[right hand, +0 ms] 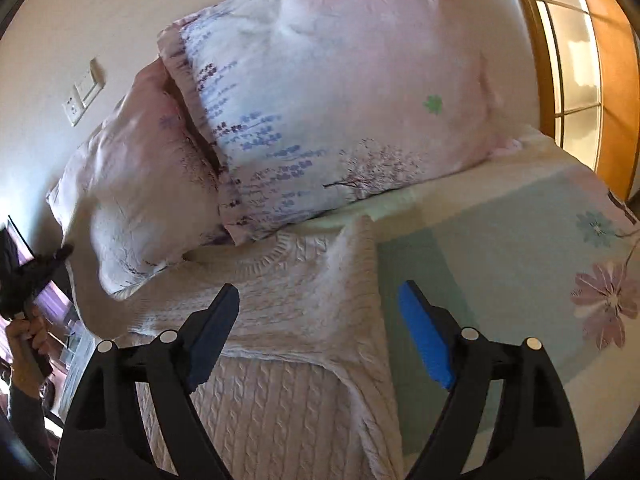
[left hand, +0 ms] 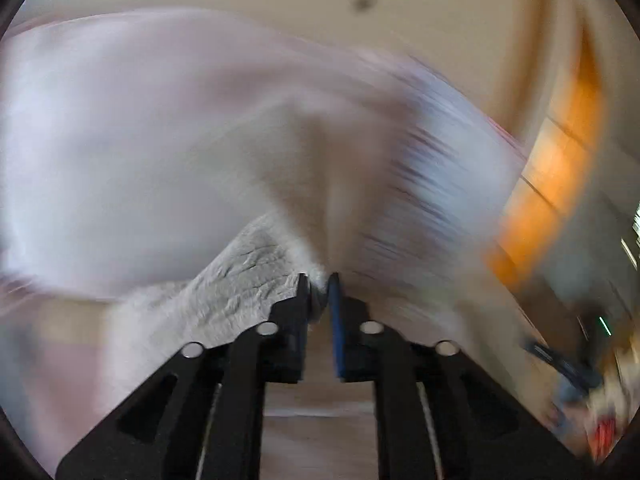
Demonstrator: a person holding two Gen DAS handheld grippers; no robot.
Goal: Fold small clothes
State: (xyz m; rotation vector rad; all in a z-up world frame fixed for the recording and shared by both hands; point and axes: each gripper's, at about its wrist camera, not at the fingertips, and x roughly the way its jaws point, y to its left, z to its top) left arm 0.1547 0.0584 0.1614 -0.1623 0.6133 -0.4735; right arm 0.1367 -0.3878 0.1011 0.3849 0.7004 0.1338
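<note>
A white cable-knit sweater (right hand: 280, 304) lies on the bed with one part folded over its body. My right gripper (right hand: 320, 308) is open and empty just above it, jaws wide apart over the folded part. In the left wrist view my left gripper (left hand: 319, 290) is shut on a piece of the sweater (left hand: 240, 280) and holds it lifted; the view is heavily blurred by motion. The left gripper also shows at the far left edge of the right wrist view (right hand: 48, 260), held in a hand.
Two floral pink pillows (right hand: 340, 92) lie against the wall behind the sweater. A pale green floral bedsheet (right hand: 500, 240) lies to the right. An orange-framed window (right hand: 580, 60) is at the far right. Wall sockets (right hand: 82, 94) sit at the left.
</note>
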